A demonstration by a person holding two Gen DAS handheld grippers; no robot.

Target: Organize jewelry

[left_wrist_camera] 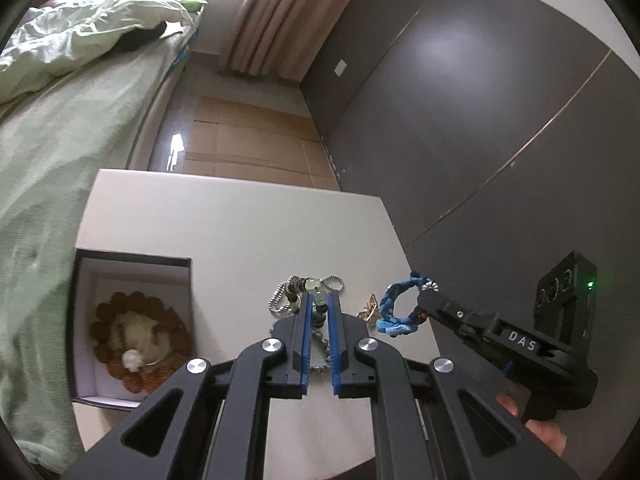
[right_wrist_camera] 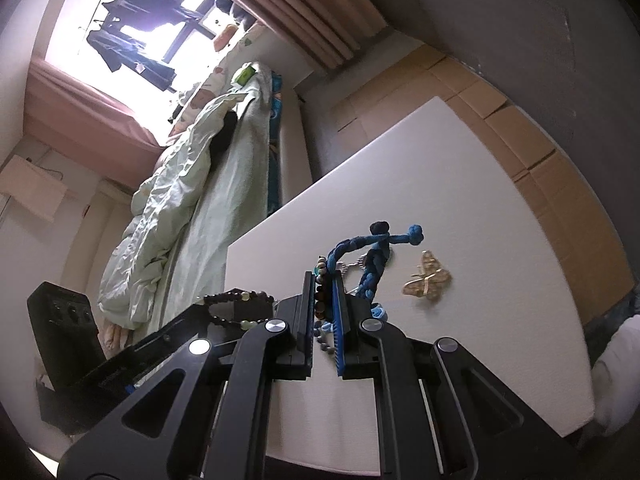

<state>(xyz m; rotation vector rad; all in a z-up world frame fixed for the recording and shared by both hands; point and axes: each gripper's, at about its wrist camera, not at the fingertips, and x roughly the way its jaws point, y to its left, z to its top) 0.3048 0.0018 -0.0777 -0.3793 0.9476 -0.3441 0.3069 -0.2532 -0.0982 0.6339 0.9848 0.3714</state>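
My left gripper (left_wrist_camera: 319, 300) is shut on a bracelet of dark and pale green beads (left_wrist_camera: 310, 286), held above the white table (left_wrist_camera: 240, 216); the bracelet also shows in the right wrist view (right_wrist_camera: 240, 308). A silver ball chain (left_wrist_camera: 280, 300) lies under it. My right gripper (right_wrist_camera: 324, 280) is shut on a blue braided bracelet (right_wrist_camera: 372, 256), lifted off the table; it also shows in the left wrist view (left_wrist_camera: 394, 308). A gold butterfly brooch (right_wrist_camera: 427, 280) lies on the table to the right. An open box (left_wrist_camera: 132, 320) at the left holds a brown bead bracelet and a pale piece.
A bed with a green quilt (left_wrist_camera: 60, 120) runs along the table's left side. A dark grey wall (left_wrist_camera: 480, 120) stands to the right. Flat cardboard (left_wrist_camera: 248, 140) covers the floor beyond the table's far edge.
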